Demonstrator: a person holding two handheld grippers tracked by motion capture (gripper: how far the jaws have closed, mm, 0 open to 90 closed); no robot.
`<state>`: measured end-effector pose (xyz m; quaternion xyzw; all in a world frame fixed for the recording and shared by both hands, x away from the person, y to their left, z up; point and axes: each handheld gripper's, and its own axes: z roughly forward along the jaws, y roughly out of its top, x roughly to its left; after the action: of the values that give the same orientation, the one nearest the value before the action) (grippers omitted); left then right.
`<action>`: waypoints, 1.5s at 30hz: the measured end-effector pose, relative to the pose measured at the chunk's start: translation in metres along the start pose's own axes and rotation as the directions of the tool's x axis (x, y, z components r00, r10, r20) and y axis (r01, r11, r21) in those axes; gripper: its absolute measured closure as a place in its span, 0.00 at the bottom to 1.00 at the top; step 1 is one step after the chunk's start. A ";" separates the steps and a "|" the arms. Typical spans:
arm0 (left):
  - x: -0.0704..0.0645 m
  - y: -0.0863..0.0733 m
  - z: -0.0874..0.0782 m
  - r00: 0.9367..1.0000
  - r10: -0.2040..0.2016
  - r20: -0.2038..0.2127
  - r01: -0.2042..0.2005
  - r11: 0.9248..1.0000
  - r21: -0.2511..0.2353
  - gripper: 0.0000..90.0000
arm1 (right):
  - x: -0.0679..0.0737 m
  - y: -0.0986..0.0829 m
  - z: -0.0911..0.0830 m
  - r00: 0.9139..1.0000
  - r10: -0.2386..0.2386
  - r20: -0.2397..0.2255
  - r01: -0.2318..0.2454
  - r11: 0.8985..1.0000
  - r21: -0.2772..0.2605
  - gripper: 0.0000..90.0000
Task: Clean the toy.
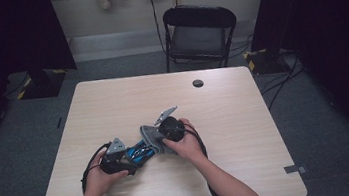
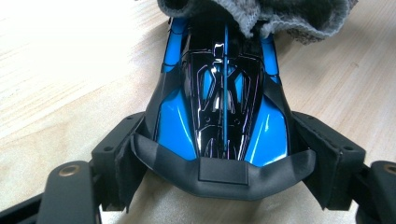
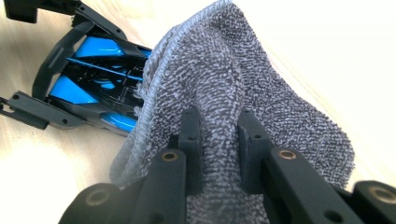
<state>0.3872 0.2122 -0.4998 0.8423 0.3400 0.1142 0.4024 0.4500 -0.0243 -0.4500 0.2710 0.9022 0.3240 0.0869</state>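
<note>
- Low and left of centre in the high view, the left hand-held gripper (image 1: 128, 160) has its jaws spread wide around the rear of a blue and black toy car (image 1: 141, 151), one pad pressed to each flank; its own view shows the car (image 2: 219, 107) running up the middle of the frame.
- Just right of it, the right hand-held gripper (image 1: 156, 139) is closed to a narrow gap, pinching a fold of grey cloth (image 1: 151, 138).
- In the right gripper view the cloth (image 3: 233, 93) drapes over the car's (image 3: 93, 65) far end, upper left.
- All of this sits on the pale wooden worktop (image 1: 224, 107).
- Beyond it, at top centre, stands a black folding chair (image 1: 200, 34).
</note>
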 end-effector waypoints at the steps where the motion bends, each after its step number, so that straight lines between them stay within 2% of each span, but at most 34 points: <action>1: 0.000 0.000 0.000 1.000 0.000 0.000 0.000 1.000 0.000 0.26 | -0.001 0.000 0.000 1.000 0.004 0.001 -0.004 1.000 0.001 0.84; 11: 0.000 0.000 0.000 1.000 -0.003 0.001 0.003 1.000 0.001 0.26 | -0.013 -0.008 -0.003 0.999 0.041 0.011 -0.041 0.999 -0.006 0.84; 21: -0.001 0.000 0.000 1.000 -0.005 -0.005 0.005 1.000 0.002 0.26 | -0.027 -0.024 -0.010 0.997 0.075 0.022 -0.075 0.997 0.013 0.84; 23: -0.001 0.001 0.000 1.000 -0.006 -0.009 0.006 1.000 0.005 0.26 | -0.030 -0.028 -0.013 0.995 0.095 0.015 -0.096 0.995 0.008 0.82; 25: -0.001 0.001 0.000 1.000 -0.003 -0.013 0.003 1.000 0.011 0.26 | -0.033 -0.032 -0.015 0.992 0.123 0.013 -0.123 0.992 0.004 0.79; 27: -0.001 0.002 0.000 1.000 -0.006 -0.015 0.006 1.000 0.014 0.26 | -0.034 -0.035 -0.017 0.991 0.131 0.008 -0.131 0.991 0.002 0.74; 31: -0.002 0.003 -0.001 1.000 0.002 -0.019 -0.002 1.000 0.024 0.25 | -0.037 -0.039 -0.022 0.989 0.145 0.006 -0.145 0.989 -0.007 0.55; 32: -0.002 0.003 -0.001 1.000 0.005 -0.020 -0.004 1.000 0.025 0.25 | -0.038 -0.040 -0.024 0.990 0.139 0.015 -0.139 0.990 -0.008 0.48; 36: -0.001 0.005 -0.005 1.000 0.010 -0.020 -0.009 1.000 0.022 0.24 | -0.041 -0.043 -0.032 0.990 0.138 -0.001 -0.138 0.990 -0.015 0.37; 42: -0.001 0.013 -0.013 0.999 0.028 -0.020 -0.028 0.999 0.017 0.24 | -0.044 -0.050 -0.044 0.998 0.057 -0.012 -0.057 0.998 -0.013 0.34; 45: 0.001 0.021 -0.016 1.000 0.011 0.009 -0.011 1.000 -0.013 0.25 | -0.044 -0.058 -0.043 1.000 0.028 -0.007 -0.028 1.000 0.013 0.34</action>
<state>0.3900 0.2130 -0.4734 0.8419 0.3329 0.1149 0.4088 0.4480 -0.1085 -0.4539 0.2830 0.9007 0.3204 0.0776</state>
